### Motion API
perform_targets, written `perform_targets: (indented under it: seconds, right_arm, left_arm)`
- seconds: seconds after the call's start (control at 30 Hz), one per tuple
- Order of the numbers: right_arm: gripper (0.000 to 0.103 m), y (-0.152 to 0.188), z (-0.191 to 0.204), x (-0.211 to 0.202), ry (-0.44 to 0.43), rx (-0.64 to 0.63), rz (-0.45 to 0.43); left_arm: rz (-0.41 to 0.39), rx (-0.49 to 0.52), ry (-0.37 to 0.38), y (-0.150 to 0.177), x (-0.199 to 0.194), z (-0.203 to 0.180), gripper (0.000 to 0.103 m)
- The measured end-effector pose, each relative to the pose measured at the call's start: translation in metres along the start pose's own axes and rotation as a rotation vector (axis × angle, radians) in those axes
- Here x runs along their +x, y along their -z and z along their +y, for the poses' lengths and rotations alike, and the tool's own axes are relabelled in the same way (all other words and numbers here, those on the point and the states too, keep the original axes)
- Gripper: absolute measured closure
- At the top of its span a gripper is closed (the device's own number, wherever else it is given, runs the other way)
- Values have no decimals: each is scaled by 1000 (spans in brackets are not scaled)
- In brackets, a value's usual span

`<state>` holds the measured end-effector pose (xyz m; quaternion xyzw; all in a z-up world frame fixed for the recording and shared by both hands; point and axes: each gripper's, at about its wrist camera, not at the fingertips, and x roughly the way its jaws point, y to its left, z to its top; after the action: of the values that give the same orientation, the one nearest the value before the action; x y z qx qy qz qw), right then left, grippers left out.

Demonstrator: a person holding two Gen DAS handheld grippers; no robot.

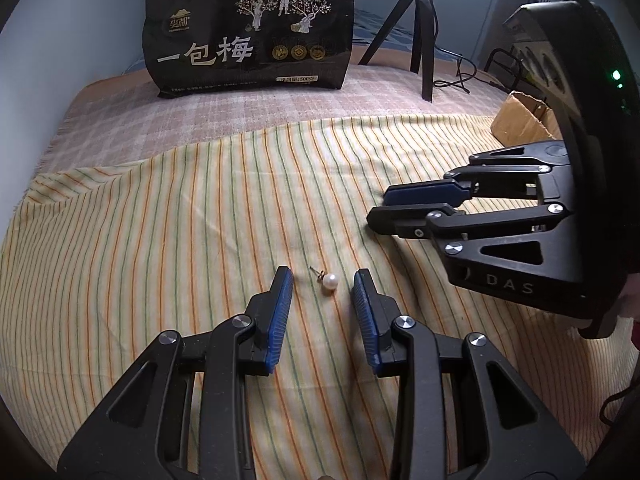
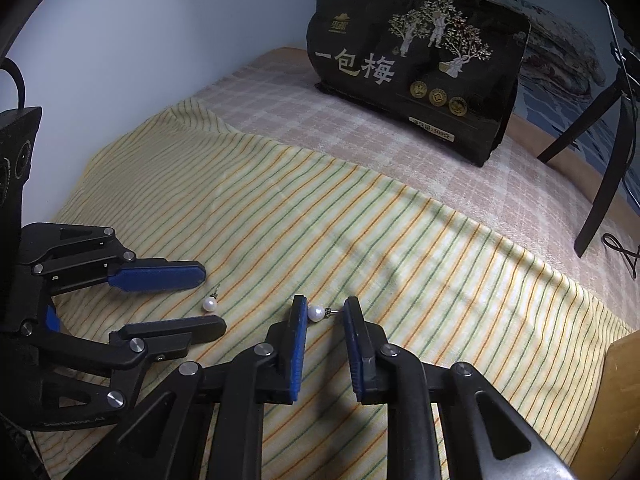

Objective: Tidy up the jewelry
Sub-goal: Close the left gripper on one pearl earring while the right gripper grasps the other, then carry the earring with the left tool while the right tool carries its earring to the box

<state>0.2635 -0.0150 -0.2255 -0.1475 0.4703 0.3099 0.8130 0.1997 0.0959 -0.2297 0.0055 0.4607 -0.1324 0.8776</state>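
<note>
A pearl stud earring (image 1: 329, 280) lies on the striped cloth (image 1: 160, 240) between the tips of my left gripper (image 1: 322, 280), which is open around it without touching. It also shows in the right wrist view (image 2: 209, 303). A second pearl stud earring (image 2: 317, 313) sits between the tips of my right gripper (image 2: 323, 307): the pearl is against the left pad and the post tip reaches the right pad. The jaws stand narrowly apart. My right gripper shows in the left wrist view (image 1: 378, 208), and my left gripper shows in the right wrist view (image 2: 214, 298).
A black snack bag (image 1: 250, 28) stands at the back on a checked blanket (image 1: 200, 112). A black tripod (image 1: 420, 28) stands at the back right, with a cable beside it. A cardboard box (image 1: 520, 116) sits at the right. A wooden edge (image 2: 624, 380) borders the cloth at the right.
</note>
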Motion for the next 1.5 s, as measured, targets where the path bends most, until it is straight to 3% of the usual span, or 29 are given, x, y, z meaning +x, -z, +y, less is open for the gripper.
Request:
perform_targets:
  seconds: [0.2, 0.37, 0.43, 0.47, 0.53, 1.0, 1.5]
  right_arm:
    - [86, 3, -2, -3, 3, 0, -2]
    - [86, 2, 1, -2, 10, 4, -2]
    - [86, 2, 2, -2, 14, 3, 0]
    - [94, 2, 2, -2, 16, 3, 0]
    - [95, 3, 2, -4, 17, 7, 2]
    - [96, 6, 1, -27, 6, 27, -9]
    - [96, 16, -12, -100, 19, 57, -59]
  left_arm:
    - [-11, 28, -28, 1, 5, -4, 78]
    - [-22, 42, -43, 1, 7, -6, 94]
    - [-26, 40, -45, 2, 6, -6, 94]
    - [-27, 37, -45, 2, 6, -5, 94]
    - [-28, 31, -43, 2, 5, -5, 95]
    - [-32, -24, -57, 10, -14, 1, 95]
    - [-97, -40, -71, 1, -64, -13, 95]
